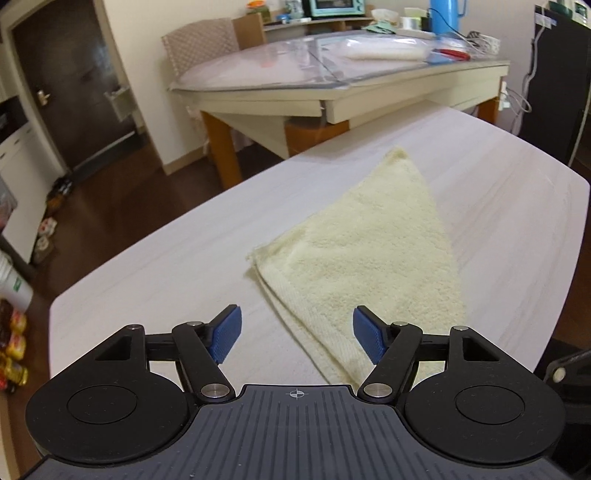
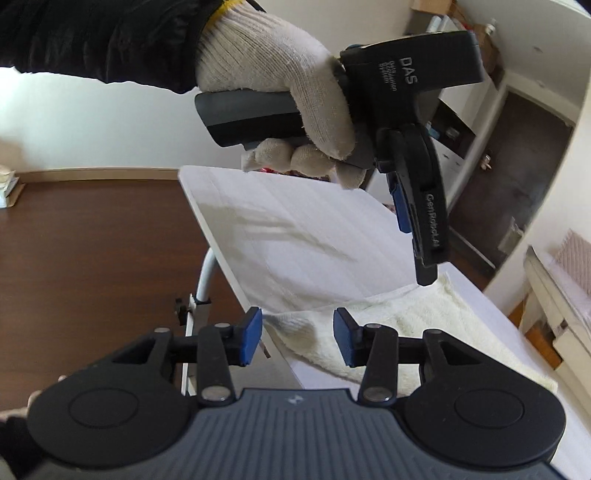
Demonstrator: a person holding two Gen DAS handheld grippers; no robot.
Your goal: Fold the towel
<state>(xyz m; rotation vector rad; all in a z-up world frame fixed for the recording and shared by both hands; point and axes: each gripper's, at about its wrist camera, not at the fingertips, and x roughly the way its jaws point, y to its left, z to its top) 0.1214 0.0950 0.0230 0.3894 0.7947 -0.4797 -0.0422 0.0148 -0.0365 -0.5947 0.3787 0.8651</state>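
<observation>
Pale wood-grain covers the small table (image 1: 155, 251) on which everything lies, and around it there is a dark brown floor (image 1: 122, 177). Behind it, in the left wrist view, stands a bigger table with a clear plastic sheet (image 1: 280, 66) on top, and further back a blue thermos (image 1: 443, 16) and a teal oven (image 1: 332, 7) on a shelf. A dark door (image 1: 70, 77) is at the far left.

On the small table lies the towel (image 1: 369, 251), pale yellow and folded into a triangle shape. Its point goes away from the left camera and its wide hemmed edge is near the camera.

The left gripper (image 1: 297, 334) hangs above the near edge of the towel. Its jaws stand wide apart and nothing is between the blue pads (image 1: 227, 334). In the right wrist view this same gripper is seen from the side, held by a hand in a white knit glove (image 2: 291, 92), and its black finger tip is close over the towel; I cannot tell if it touches.

The right gripper (image 2: 297, 341) is at the corner of the small table, over the folded end of the towel (image 2: 406, 332). Its jaws are also spread wide, and the pads hold nothing. One pad is over the table edge, the other over the cloth.
</observation>
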